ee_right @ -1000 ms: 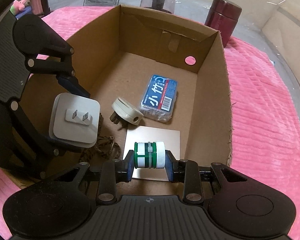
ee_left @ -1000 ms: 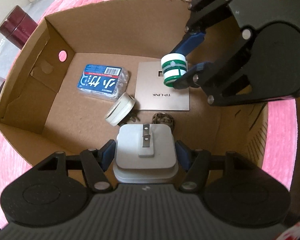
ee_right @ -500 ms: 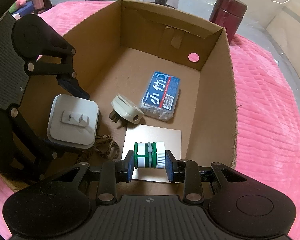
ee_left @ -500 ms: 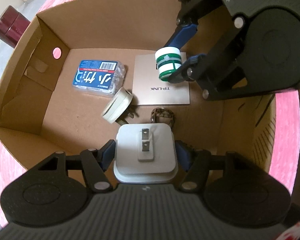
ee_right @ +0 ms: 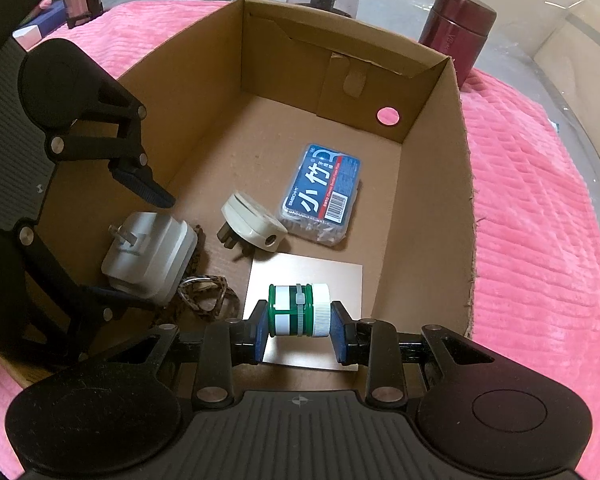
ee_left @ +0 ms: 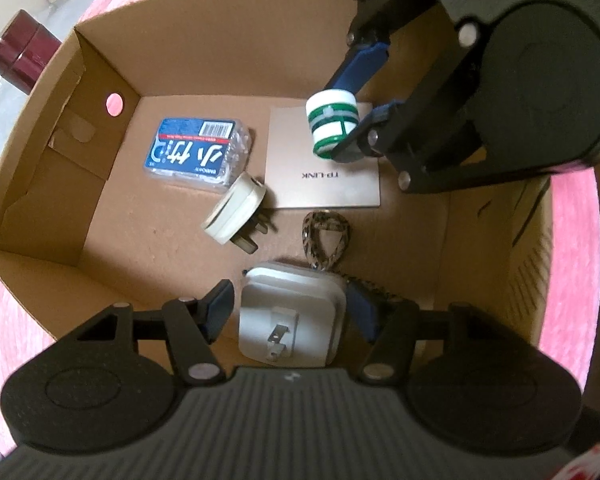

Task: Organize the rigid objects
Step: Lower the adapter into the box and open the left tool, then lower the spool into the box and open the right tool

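The left gripper stands with its blue-padded jaws spread apart, the square grey-white plug adapter lying loose between them on the floor of the open brown cardboard box, partly on top of a brown braided cord loop. To its right, the right gripper is clamped on a green-and-white banded cylinder, held just above a flat beige TP-LINK card on the box floor. Farther in, a cream round plug lies on its side, touching the card's far corner, and just beyond it sits a blue-labelled clear plastic case. Behind the box's far corner, on the pink ribbed cloth, stands a dark red metal canister.
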A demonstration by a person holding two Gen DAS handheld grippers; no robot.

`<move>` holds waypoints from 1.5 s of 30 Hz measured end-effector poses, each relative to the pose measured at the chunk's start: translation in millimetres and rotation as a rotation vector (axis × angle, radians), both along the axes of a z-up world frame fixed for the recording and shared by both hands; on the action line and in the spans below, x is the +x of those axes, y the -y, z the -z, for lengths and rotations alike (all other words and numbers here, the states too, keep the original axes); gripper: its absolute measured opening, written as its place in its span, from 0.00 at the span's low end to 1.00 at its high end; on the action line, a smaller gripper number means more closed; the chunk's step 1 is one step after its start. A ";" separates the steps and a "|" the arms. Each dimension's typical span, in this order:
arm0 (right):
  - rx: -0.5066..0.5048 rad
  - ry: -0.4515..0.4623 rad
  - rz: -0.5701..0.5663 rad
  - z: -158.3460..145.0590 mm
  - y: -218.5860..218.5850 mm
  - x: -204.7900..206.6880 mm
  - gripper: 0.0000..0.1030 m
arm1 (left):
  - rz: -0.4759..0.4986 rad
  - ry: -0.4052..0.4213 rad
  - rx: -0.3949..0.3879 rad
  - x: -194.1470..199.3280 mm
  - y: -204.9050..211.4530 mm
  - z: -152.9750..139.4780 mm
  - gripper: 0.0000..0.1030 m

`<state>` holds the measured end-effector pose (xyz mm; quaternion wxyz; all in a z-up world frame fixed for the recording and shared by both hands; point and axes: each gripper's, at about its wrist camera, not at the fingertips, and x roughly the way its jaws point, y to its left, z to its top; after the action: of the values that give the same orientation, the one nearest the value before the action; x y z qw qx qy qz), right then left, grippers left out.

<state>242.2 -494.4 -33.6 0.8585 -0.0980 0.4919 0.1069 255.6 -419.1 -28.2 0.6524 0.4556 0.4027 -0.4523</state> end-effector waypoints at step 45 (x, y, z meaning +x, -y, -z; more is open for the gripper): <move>0.025 -0.047 -0.017 -11.8 -24.3 -5.9 0.32 | -0.440 0.027 -0.616 3.9 -182.1 -113.9 0.69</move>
<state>236.3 -470.1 -21.8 0.8468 -0.0890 0.5099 0.1225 259.5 -237.0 85.8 0.8455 0.1466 0.3275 -0.3955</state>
